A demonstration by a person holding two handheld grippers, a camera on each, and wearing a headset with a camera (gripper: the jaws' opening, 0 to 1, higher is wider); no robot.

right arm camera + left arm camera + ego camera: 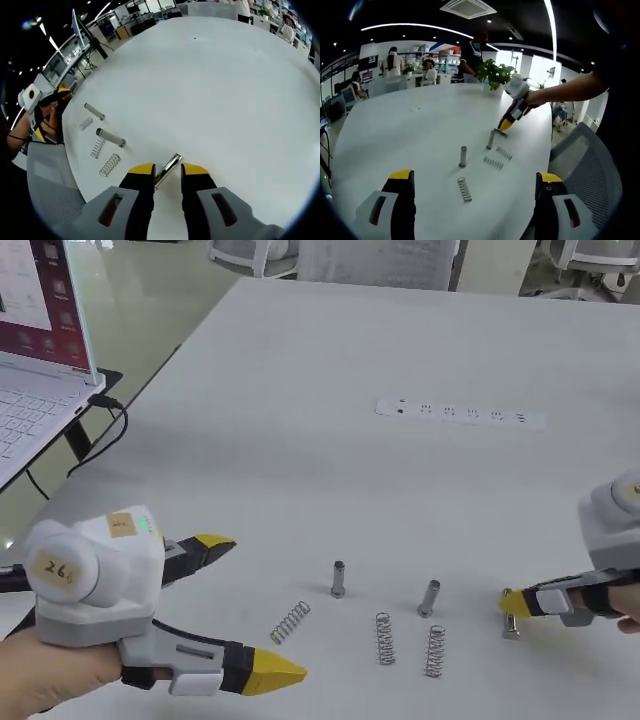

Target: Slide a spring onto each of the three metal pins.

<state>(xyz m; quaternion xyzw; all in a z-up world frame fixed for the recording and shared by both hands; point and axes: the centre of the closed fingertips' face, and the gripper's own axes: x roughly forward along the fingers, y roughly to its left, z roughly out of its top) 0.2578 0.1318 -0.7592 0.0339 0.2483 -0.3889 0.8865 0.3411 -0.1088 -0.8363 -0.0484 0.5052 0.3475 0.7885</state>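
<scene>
Short silvery pins [338, 578], thin coiled wire springs [384, 637] lying flat

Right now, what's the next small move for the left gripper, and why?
Probably ease the left gripper forward onto the nearest spring and close. Its jaws stand open and empty, that spring lies loose on the table, and the right gripper straddles a pin.
</scene>
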